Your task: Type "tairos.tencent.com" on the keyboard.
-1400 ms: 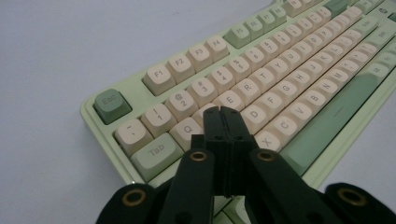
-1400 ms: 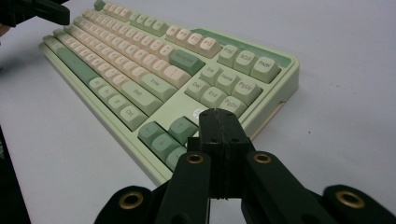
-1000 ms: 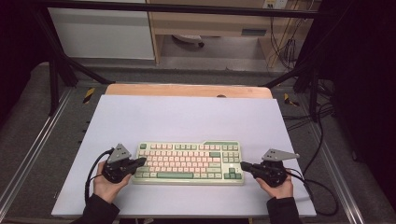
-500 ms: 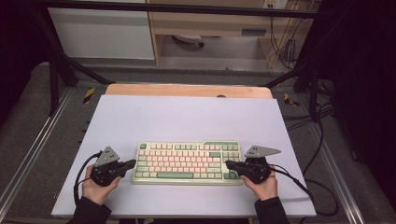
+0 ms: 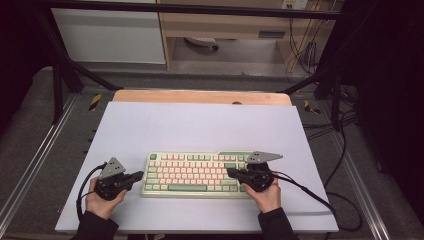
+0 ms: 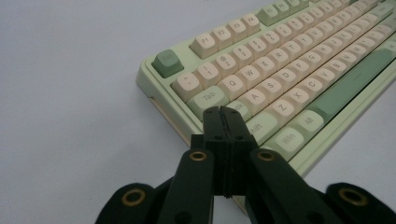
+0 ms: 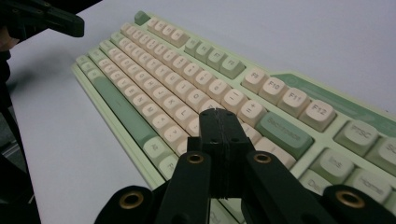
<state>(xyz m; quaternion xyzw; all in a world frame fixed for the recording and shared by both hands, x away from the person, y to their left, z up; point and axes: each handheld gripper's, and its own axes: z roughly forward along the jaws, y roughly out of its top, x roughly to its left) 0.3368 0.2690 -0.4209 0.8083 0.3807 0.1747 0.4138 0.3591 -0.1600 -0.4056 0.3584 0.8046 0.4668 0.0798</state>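
Two matte black grippers, left gripper (image 5: 141, 176) and right gripper (image 5: 231, 172), have jaws pressed together, holding nothing, over the pale green keyboard (image 5: 197, 173) with rounded cream keycaps.

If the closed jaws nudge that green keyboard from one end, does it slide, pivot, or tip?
The keyboard lies flat and low on the smooth white table, so it probably slides, not tips. A push at one end likely pivots it. Its case looks rigid; the raised keycaps would probably give first under a tip.
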